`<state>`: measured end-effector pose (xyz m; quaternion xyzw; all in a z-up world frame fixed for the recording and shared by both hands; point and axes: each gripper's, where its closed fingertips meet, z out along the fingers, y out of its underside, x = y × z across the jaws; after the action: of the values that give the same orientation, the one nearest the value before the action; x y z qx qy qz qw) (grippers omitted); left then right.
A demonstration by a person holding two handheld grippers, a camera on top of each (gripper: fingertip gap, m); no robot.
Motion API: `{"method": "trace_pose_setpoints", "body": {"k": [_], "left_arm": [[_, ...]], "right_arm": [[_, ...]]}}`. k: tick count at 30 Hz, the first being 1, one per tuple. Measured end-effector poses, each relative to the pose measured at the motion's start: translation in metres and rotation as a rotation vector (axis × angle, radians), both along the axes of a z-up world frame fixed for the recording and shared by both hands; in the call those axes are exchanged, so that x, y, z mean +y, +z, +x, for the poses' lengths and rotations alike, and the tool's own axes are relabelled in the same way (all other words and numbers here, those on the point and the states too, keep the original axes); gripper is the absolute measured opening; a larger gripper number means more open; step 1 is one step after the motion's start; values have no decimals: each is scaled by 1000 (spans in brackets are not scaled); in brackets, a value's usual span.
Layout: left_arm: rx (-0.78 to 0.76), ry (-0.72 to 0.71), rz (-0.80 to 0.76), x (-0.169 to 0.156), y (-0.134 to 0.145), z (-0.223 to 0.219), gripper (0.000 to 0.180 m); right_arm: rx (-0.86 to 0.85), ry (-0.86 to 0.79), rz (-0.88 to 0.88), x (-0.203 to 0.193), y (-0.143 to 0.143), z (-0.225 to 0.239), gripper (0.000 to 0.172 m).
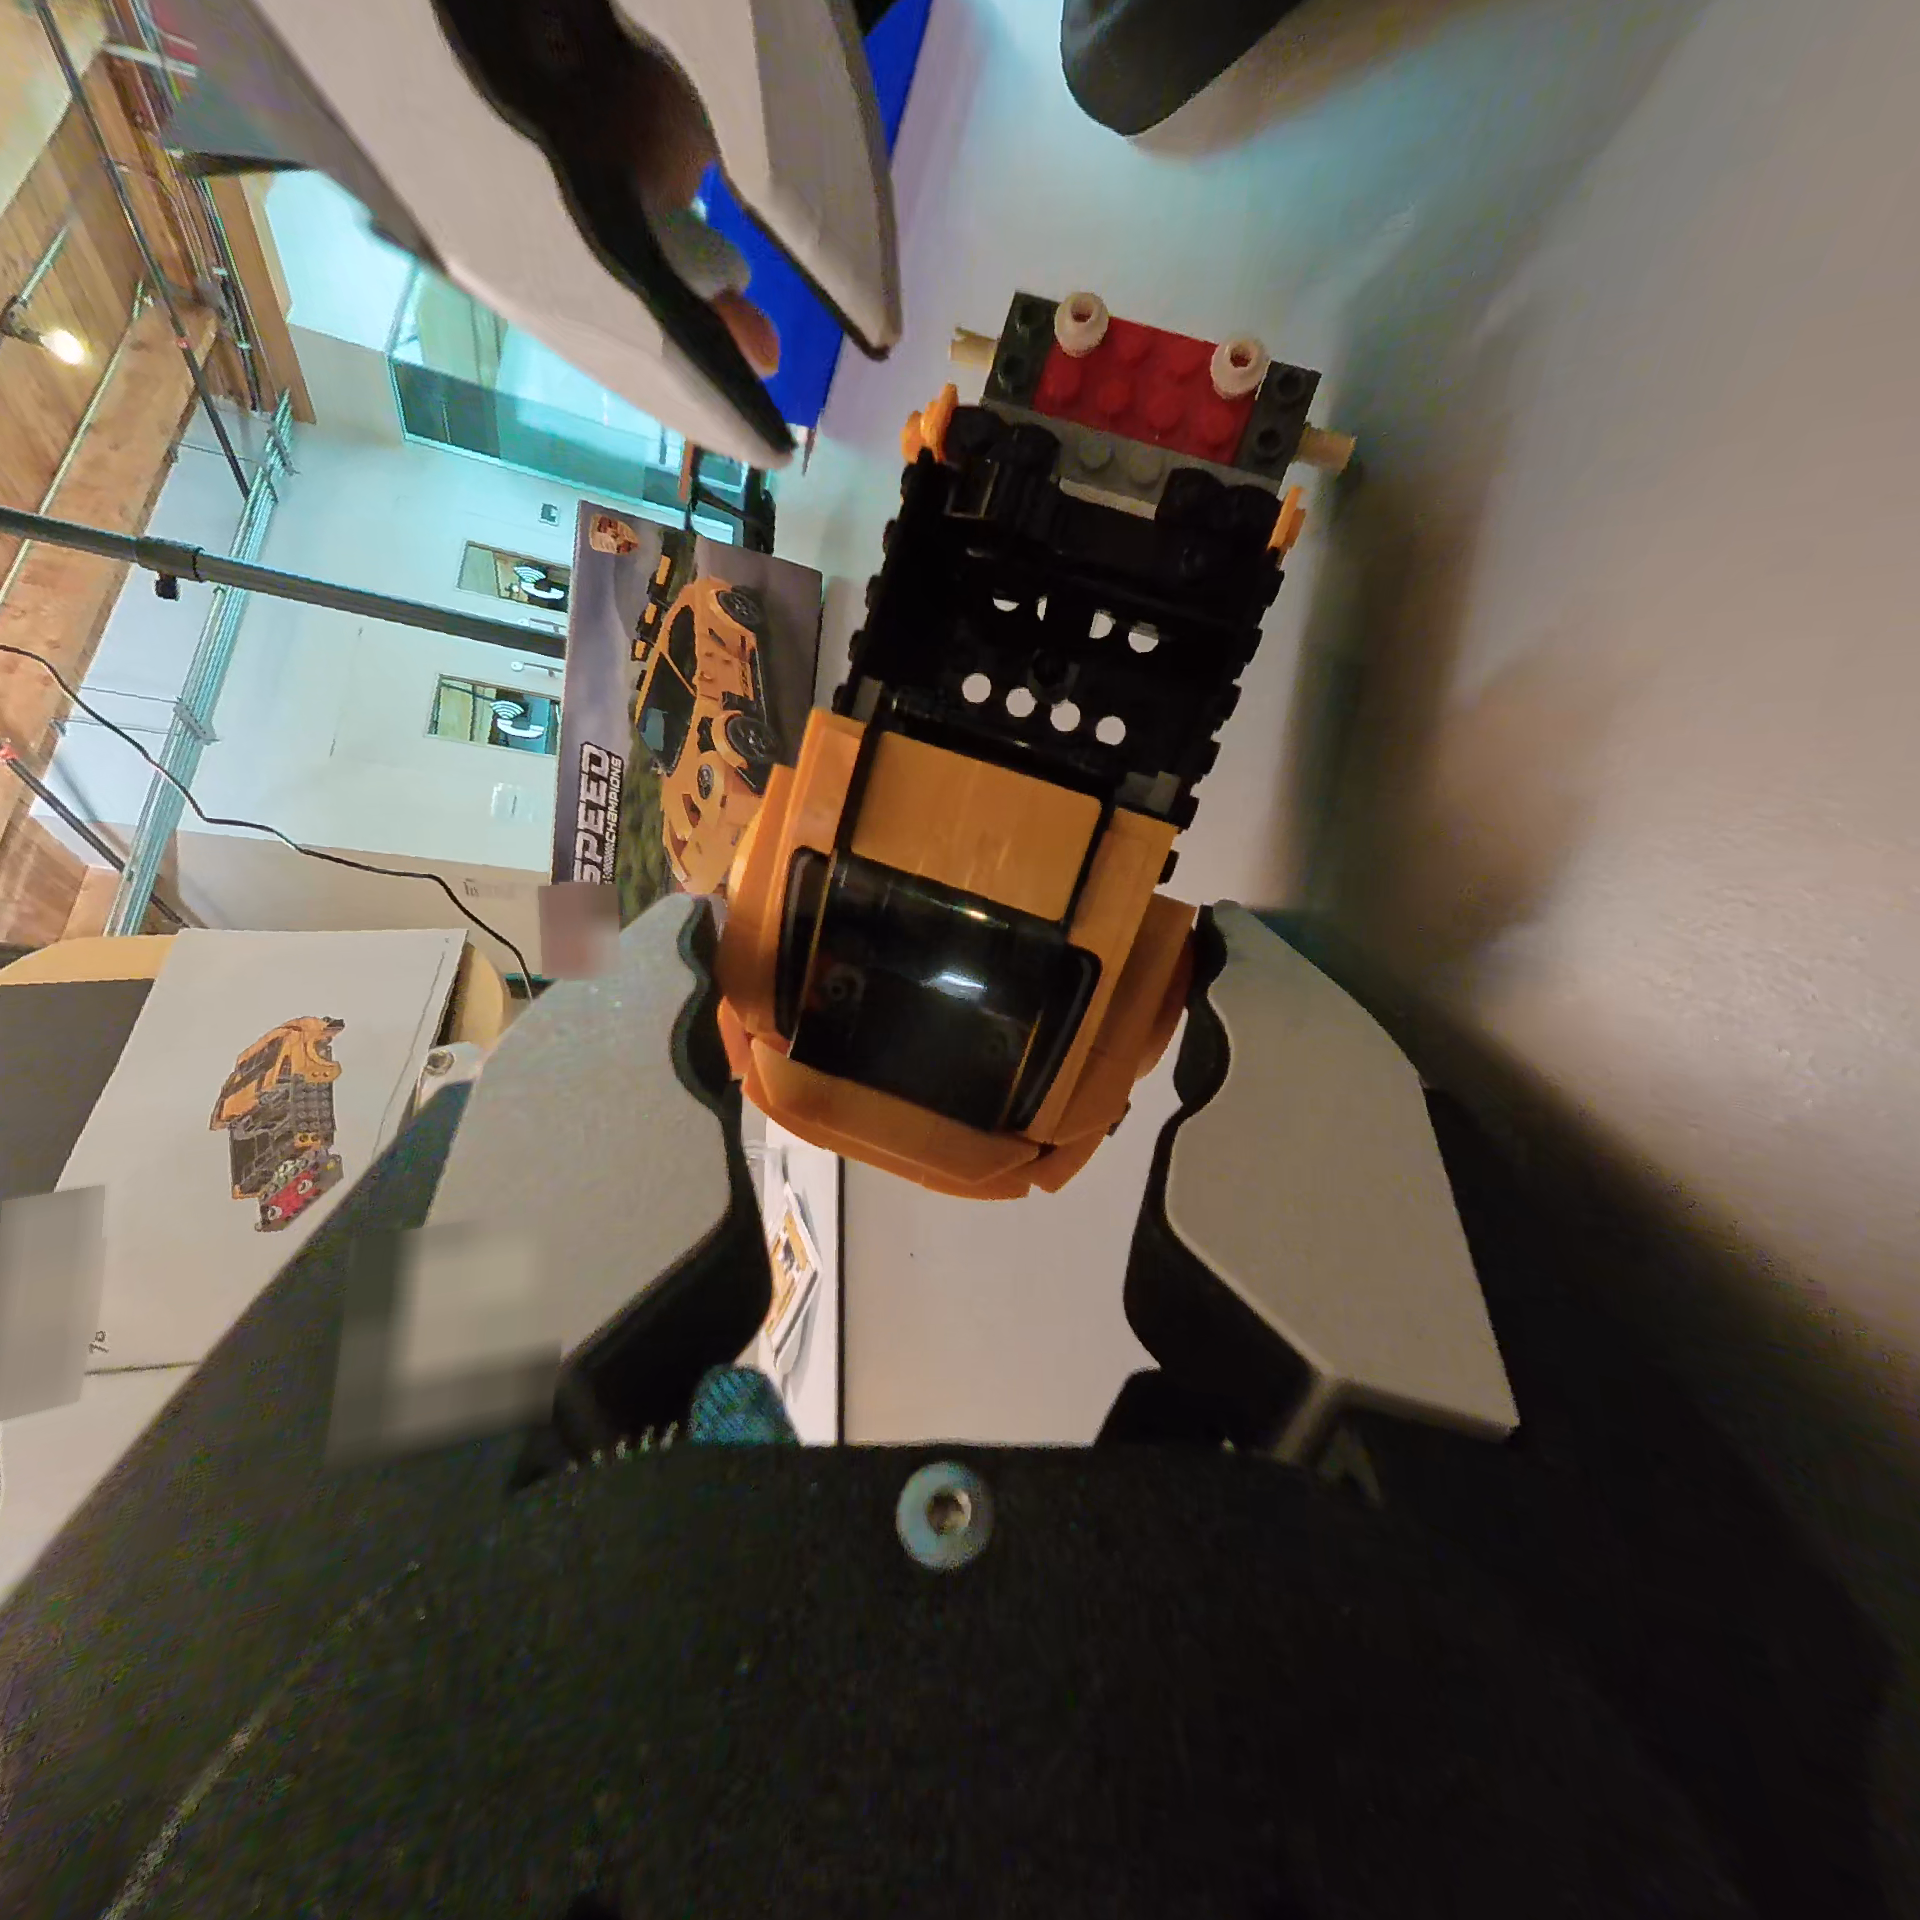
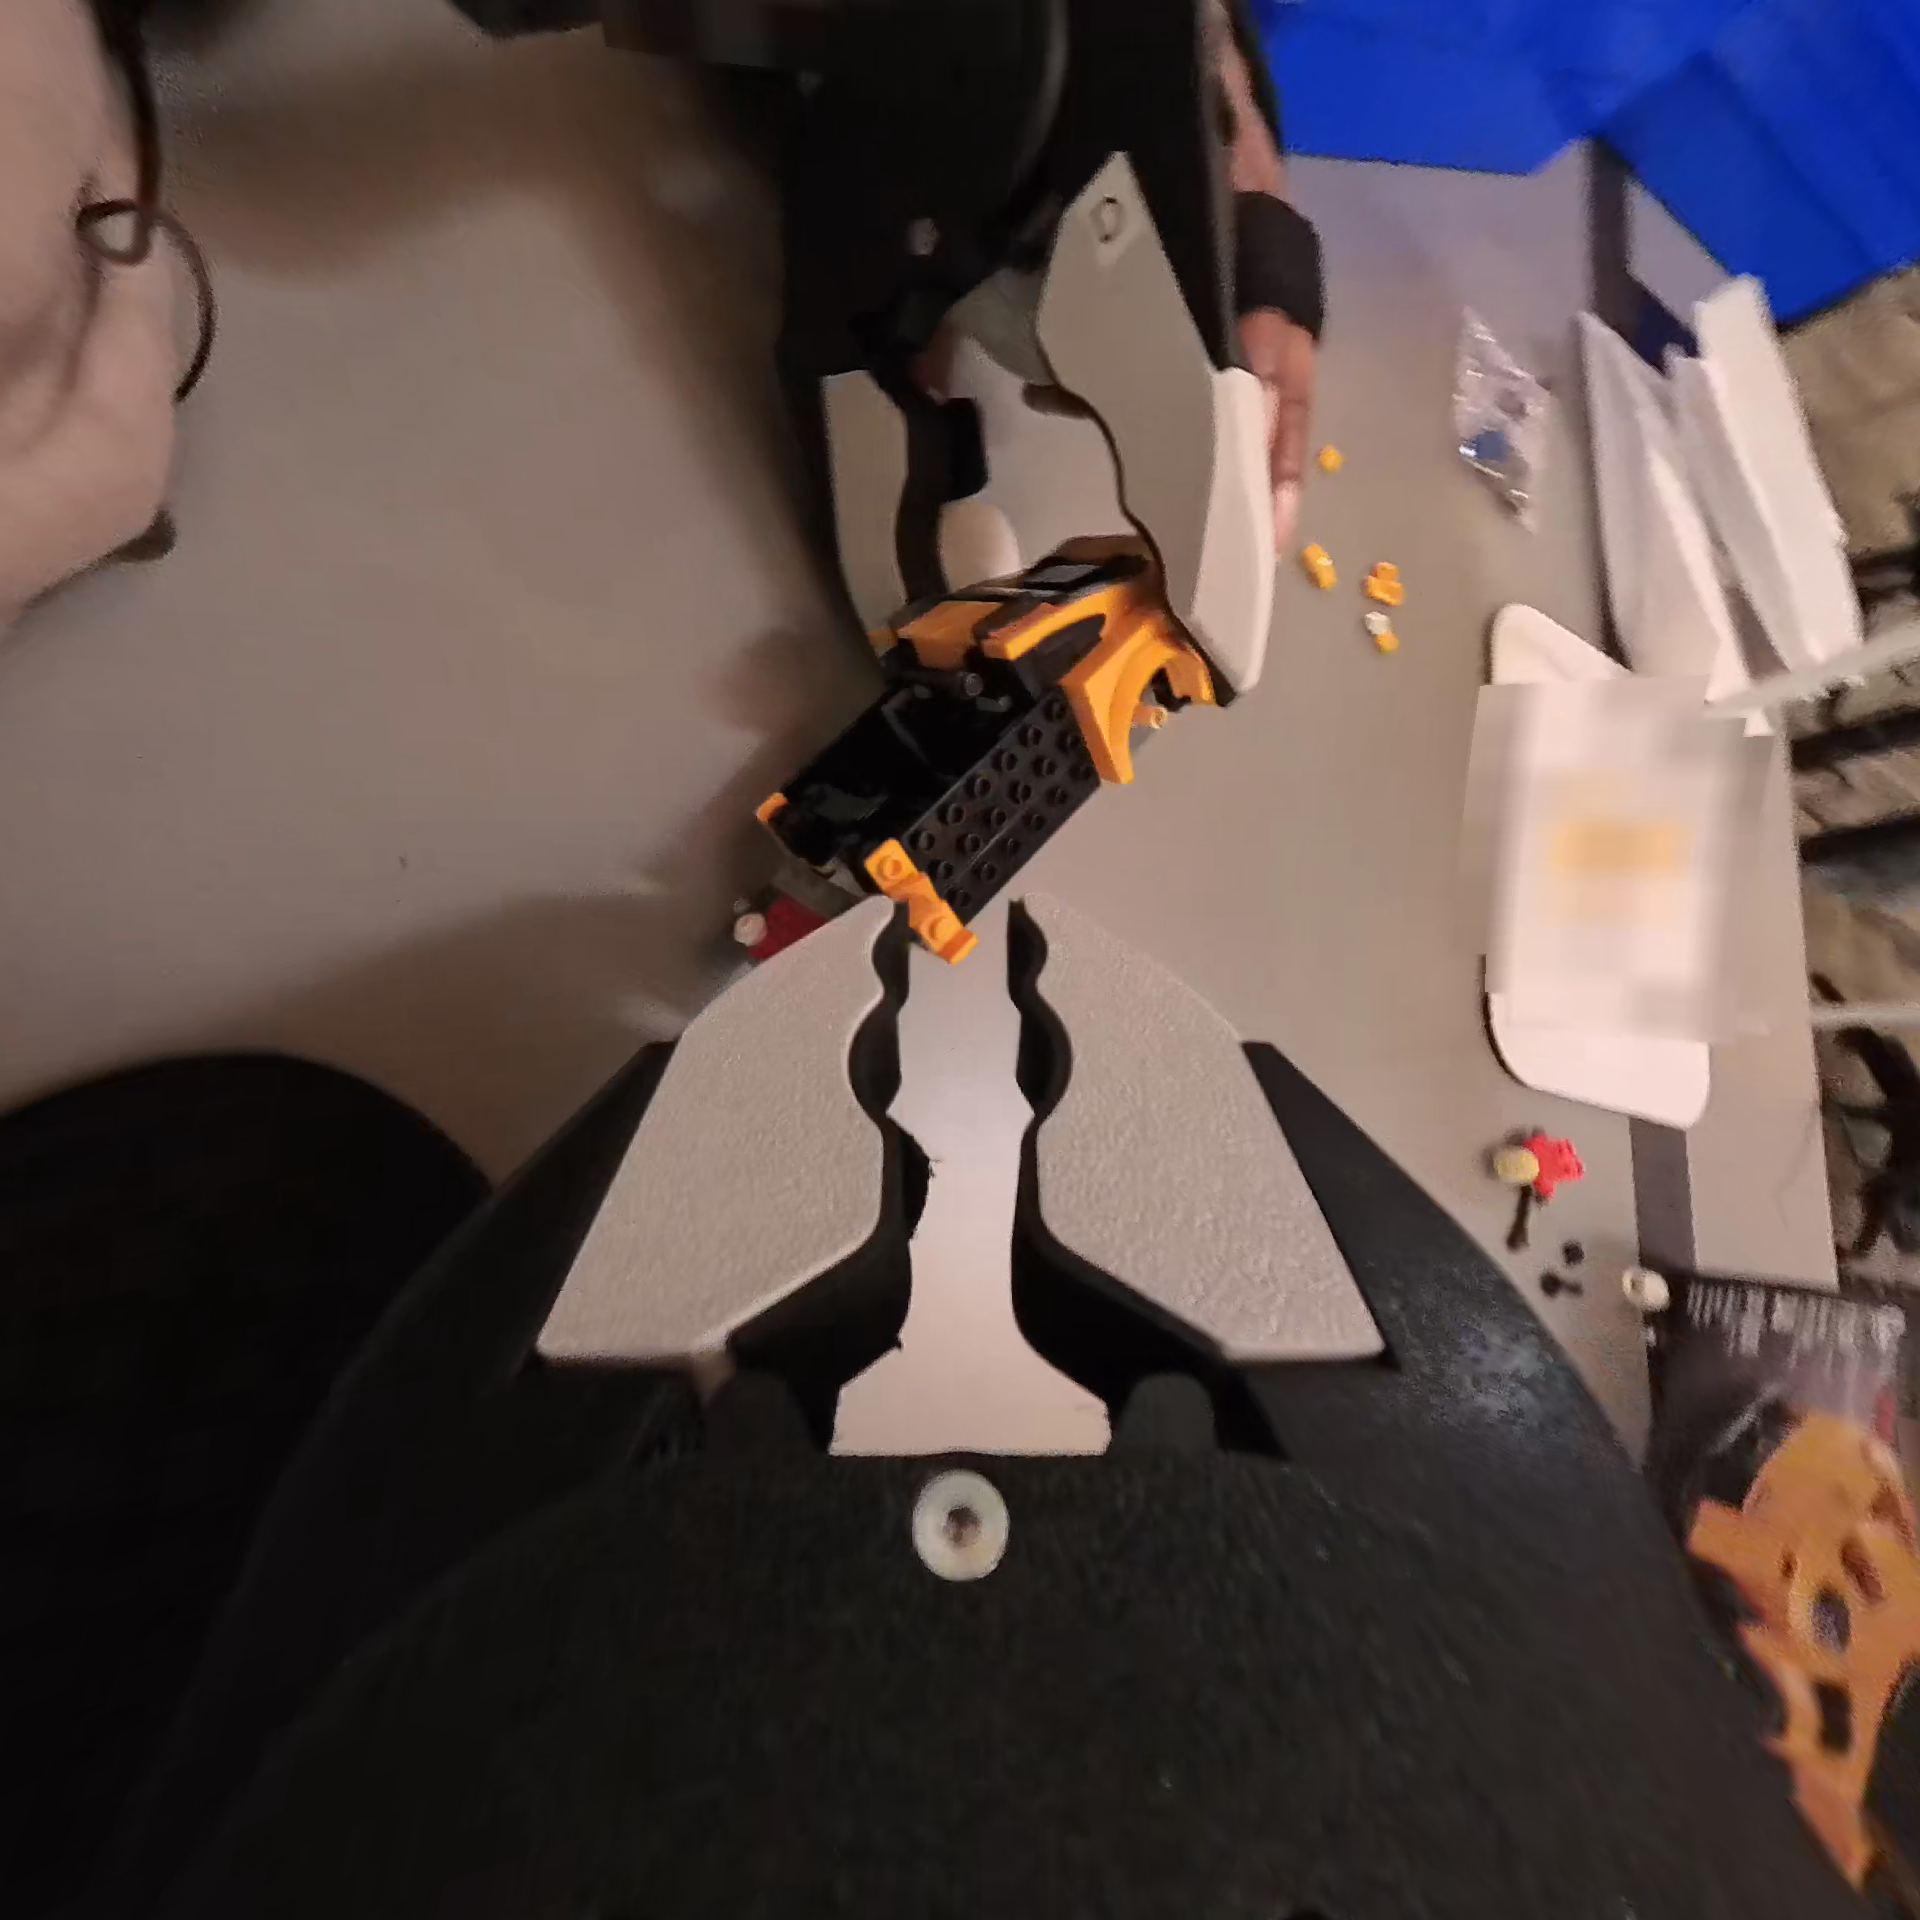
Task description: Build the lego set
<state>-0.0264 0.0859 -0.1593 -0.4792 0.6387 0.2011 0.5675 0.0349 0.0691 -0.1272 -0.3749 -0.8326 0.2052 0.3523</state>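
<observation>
My left gripper is shut on the orange front end of a brick-built car, one pad on each side. The car has a black chassis and a red brick block at its far end. In the right wrist view the car hangs tilted above the grey table, held by the left gripper. My right gripper is open with a narrow gap. A small orange plate on the car's edge reaches between its tips, but the pads do not press on it. The right gripper also shows in the left wrist view, empty.
Loose orange pieces, a plastic bag and white paper sheets lie to the right. Small red and black pieces lie nearer. The set's box stands at the back, and a blue bin behind.
</observation>
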Motion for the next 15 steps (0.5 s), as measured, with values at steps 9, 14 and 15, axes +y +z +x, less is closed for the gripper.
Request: {"method": "trace_pose_setpoints", "body": {"k": [9,14,15], "left_arm": [[-10,13,-20,-5,-1,2,85],[-6,22,-24,-5,-2,2,85],[-6,22,-24,-6,-3,2,85]], "right_arm": [[252,-279,180,-3,-10,-2,18],[277,-307,199,-1,-15,-4,18],[282,-307,199,-1,-16,-4,18]]}}
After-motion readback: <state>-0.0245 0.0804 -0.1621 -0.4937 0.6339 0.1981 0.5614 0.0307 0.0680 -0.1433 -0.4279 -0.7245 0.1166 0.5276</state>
